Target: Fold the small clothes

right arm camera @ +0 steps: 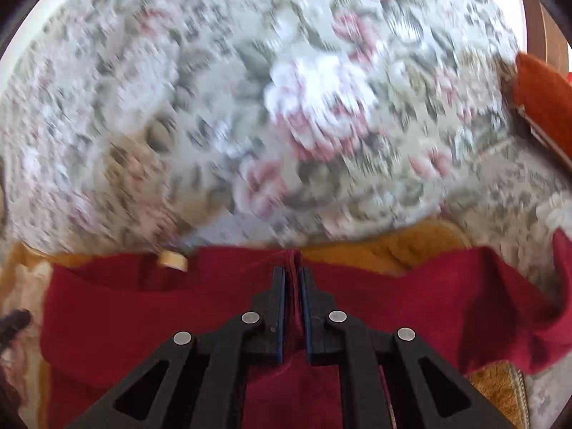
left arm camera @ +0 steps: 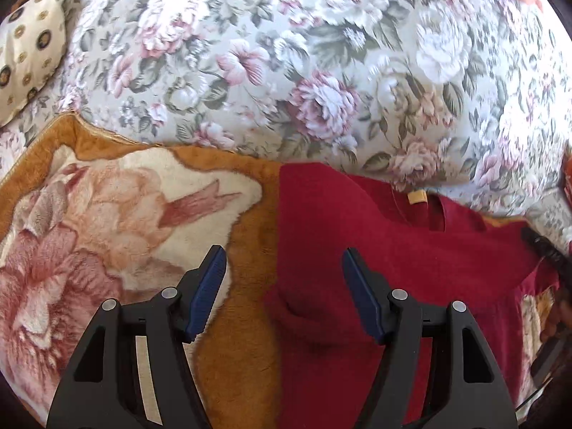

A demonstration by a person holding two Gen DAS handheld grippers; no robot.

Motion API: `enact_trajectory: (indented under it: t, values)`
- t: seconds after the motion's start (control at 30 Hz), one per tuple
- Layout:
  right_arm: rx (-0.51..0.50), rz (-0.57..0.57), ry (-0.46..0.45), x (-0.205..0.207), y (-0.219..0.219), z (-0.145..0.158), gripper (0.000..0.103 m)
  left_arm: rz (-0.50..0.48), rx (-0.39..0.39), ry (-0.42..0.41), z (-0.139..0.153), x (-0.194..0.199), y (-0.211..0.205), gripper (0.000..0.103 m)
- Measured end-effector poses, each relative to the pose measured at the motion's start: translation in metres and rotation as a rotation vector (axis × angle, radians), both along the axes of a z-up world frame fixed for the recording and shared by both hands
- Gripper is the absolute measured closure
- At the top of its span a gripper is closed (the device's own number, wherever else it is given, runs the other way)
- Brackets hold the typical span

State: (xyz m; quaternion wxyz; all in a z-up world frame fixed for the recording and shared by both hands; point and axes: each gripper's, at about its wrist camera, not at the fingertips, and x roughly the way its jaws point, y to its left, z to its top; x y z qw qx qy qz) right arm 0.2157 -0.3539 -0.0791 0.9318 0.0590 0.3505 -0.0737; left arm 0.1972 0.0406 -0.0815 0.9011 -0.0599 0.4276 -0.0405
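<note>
Red garment [left arm camera: 375, 250] lies on the floral blanket [left arm camera: 107, 232]. Right gripper [right arm camera: 293, 279] pinches its top edge (a thin bite that may slip); left gripper [left arm camera: 284, 264] hovers agape, empty.

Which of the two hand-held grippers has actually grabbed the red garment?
The right hand-held gripper: its jaws are pinched shut on an edge of the red garment. The left hand-held gripper stands open above the cloth, gripping nothing.

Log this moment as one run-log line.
left hand-held gripper: open above red garment edge | right hand-held gripper: shut on garment fold | surface: orange blanket
</note>
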Motion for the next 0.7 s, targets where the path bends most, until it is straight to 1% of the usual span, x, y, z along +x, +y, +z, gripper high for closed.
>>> enact_trajectory:
  t: [0.07, 0.13, 0.23, 0.27, 0.37, 0.43, 0.5, 0.53, 0.57, 0.6, 0.63, 0.7]
  values:
    - [-0.008, -0.024, 0.046, 0.012, -0.006, -0.023, 0.096, -0.021, 0.019, 0.031, -0.012, 0.005, -0.012, 0.035]
    - [-0.021, -0.028, 0.078, 0.020, -0.010, -0.038, 0.096, -0.027, 0.060, 0.062, -0.025, 0.011, -0.021, 0.035]
    - [-0.031, -0.017, 0.099, 0.016, -0.015, -0.035, 0.095, -0.030, 0.106, 0.081, -0.038, 0.021, -0.028, 0.035]
    - [-0.033, -0.016, 0.107, 0.012, -0.015, -0.031, 0.091, -0.028, 0.109, 0.087, -0.041, 0.023, -0.028, 0.035]
    - [-0.053, -0.021, 0.077, -0.015, -0.012, -0.016, 0.085, -0.017, 0.098, 0.098, -0.048, 0.027, -0.027, 0.035]
    - [-0.015, 0.041, 0.053, -0.029, -0.004, -0.012, 0.085, -0.017, 0.110, 0.098, -0.051, 0.026, -0.027, 0.035]
    - [0.061, 0.114, 0.064, -0.033, 0.005, -0.019, 0.085, -0.016, 0.110, 0.094, -0.052, 0.026, -0.027, 0.035]
    - [0.096, 0.148, 0.097, -0.029, 0.009, -0.028, 0.085, -0.017, 0.110, 0.097, -0.052, 0.026, -0.027, 0.035]
    - [0.083, 0.156, 0.164, -0.025, 0.013, -0.043, 0.085, -0.019, 0.107, 0.102, -0.051, 0.025, -0.026, 0.035]
    - [0.049, 0.154, 0.194, -0.024, 0.015, -0.052, 0.085, -0.020, 0.107, 0.105, -0.050, 0.024, -0.025, 0.035]
    - [0.035, 0.160, 0.162, -0.029, 0.016, -0.051, 0.085, -0.022, 0.111, 0.104, -0.047, 0.022, -0.025, 0.035]
    - [0.025, 0.136, 0.170, -0.034, 0.015, -0.046, 0.085, -0.028, 0.124, 0.091, -0.042, 0.018, -0.024, 0.035]
